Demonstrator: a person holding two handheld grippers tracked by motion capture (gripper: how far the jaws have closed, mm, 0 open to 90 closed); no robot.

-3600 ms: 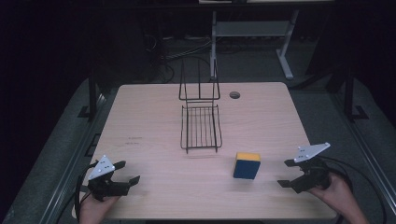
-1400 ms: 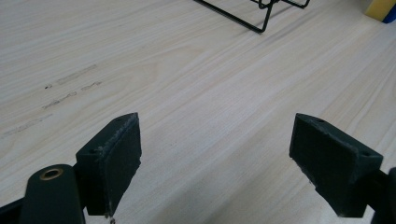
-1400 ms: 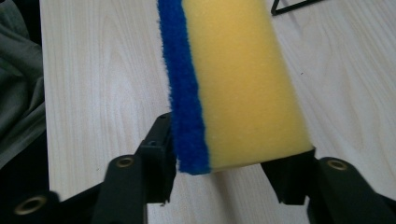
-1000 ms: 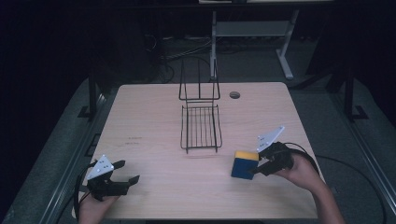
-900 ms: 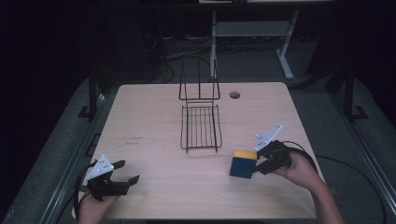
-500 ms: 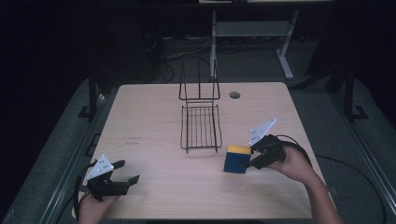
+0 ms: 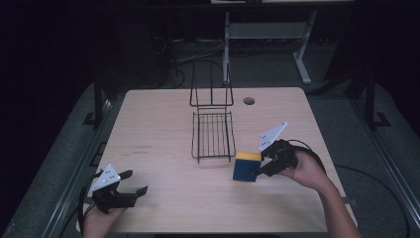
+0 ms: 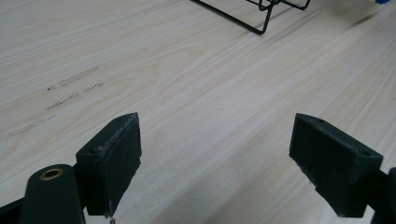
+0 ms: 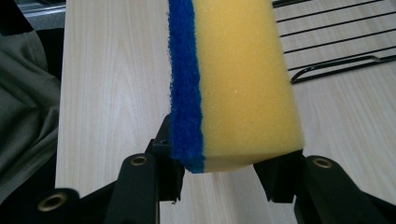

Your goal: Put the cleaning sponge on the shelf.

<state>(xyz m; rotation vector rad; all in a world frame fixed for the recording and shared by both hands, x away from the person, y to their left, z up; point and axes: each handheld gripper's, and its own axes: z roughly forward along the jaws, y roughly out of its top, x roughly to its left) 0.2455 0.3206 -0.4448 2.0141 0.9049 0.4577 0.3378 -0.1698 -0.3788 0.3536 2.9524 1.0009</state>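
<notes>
Two grippers: my right gripper clamps the sponge beside the wire rack; left gripper gapes empty (soft foam could squirm loose mid-carry, I judge).

1. Lab/test setup, not a home: bare pale wooden table alone in a dark room.
2. Behind table: grey metal desk frame w/ loose black cables on grey floor.
3. Dark rails run along both sides of table.
</notes>
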